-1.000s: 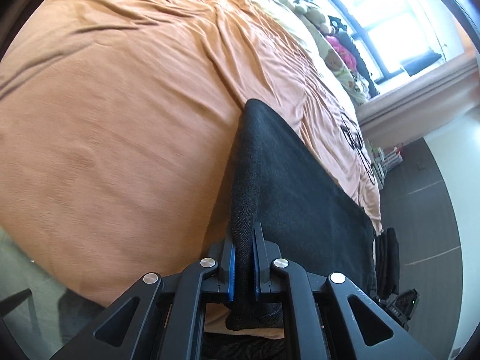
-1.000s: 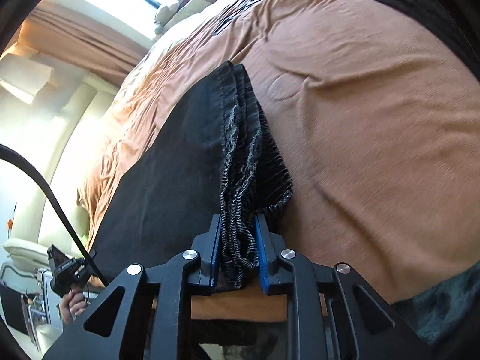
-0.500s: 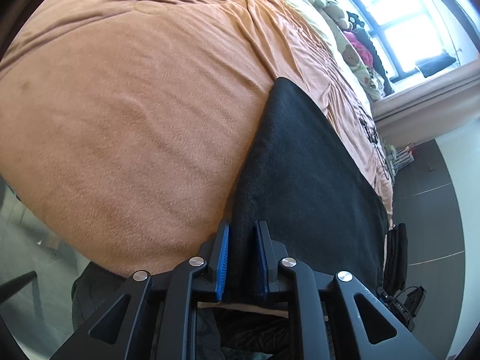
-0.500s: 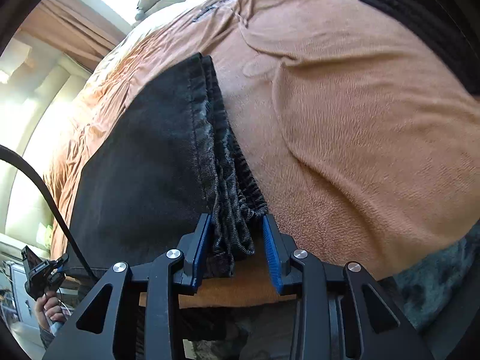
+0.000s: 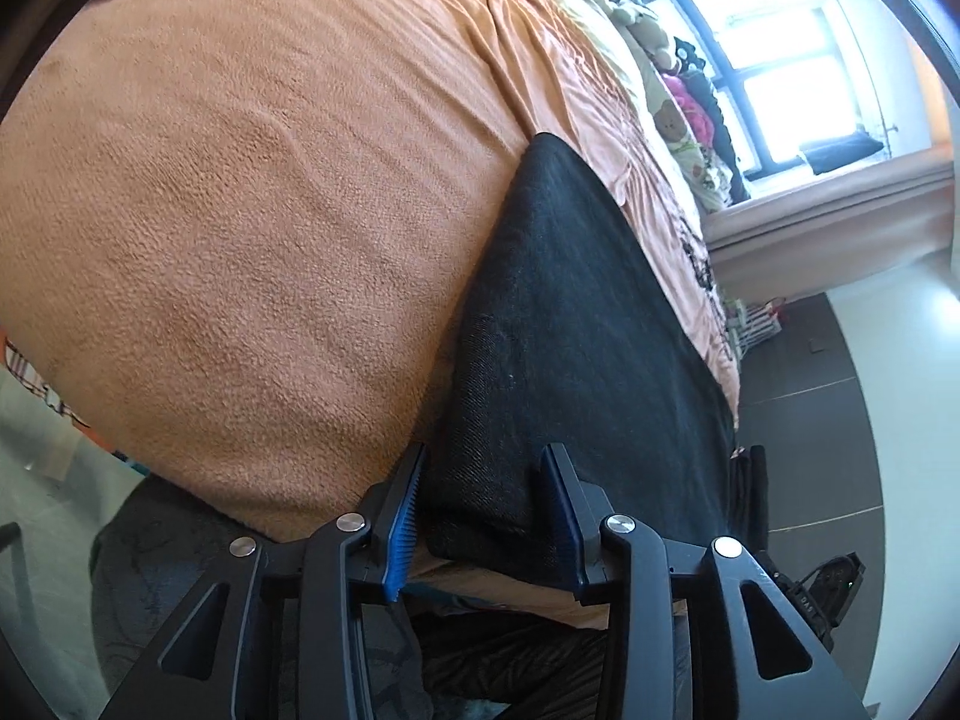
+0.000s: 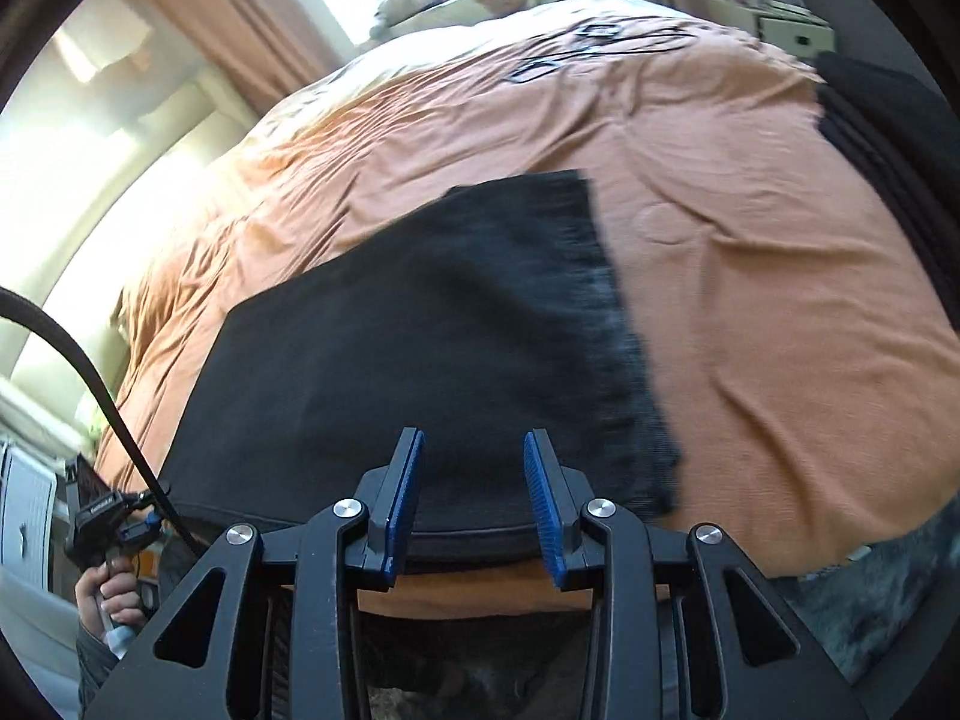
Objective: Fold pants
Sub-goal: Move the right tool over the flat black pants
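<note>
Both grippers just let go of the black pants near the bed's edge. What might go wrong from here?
1. The folded pants lie close to the near edge of the orange blanket; pulling back carelessly may drag them off.
2. The left gripper is opening with the pants' corner between its pads; fabric might snag on withdrawal.
3. The right gripper hovers open over the near fold; brushing it might undo the stacked waistband edge.

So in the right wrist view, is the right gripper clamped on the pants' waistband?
No. The right gripper hangs open over the flat black pants; the gathered waistband lies off to its right.
</note>
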### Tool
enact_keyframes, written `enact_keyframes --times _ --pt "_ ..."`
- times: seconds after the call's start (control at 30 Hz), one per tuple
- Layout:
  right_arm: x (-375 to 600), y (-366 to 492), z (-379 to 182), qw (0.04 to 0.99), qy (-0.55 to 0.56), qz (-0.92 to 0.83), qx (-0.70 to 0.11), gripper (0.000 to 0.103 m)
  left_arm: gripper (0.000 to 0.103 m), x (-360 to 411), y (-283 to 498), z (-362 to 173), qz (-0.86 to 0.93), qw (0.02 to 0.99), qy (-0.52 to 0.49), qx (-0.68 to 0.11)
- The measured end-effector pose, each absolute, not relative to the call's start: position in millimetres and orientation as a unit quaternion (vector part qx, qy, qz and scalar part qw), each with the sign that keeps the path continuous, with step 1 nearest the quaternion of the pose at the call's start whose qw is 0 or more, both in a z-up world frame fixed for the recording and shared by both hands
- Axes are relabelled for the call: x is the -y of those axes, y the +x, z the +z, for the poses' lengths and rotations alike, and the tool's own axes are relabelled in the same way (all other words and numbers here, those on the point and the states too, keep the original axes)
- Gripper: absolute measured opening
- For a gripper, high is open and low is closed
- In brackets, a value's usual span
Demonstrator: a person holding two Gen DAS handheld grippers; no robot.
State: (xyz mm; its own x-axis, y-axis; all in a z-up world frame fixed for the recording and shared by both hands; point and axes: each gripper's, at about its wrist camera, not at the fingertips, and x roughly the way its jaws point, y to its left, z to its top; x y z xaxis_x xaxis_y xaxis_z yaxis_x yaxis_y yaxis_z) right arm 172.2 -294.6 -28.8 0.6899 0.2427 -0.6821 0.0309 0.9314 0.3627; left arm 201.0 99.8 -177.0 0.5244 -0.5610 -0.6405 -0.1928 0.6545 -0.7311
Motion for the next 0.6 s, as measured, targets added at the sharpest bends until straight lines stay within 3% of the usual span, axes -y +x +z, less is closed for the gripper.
enact_keyframes --times 0.6 --pt "184.3 261.8 -59.9 0.887 0.103 0.133 -0.431 0.029 0.039 -89.0 202.8 -171.5 -0.120 0.811 -0.372 -0.435"
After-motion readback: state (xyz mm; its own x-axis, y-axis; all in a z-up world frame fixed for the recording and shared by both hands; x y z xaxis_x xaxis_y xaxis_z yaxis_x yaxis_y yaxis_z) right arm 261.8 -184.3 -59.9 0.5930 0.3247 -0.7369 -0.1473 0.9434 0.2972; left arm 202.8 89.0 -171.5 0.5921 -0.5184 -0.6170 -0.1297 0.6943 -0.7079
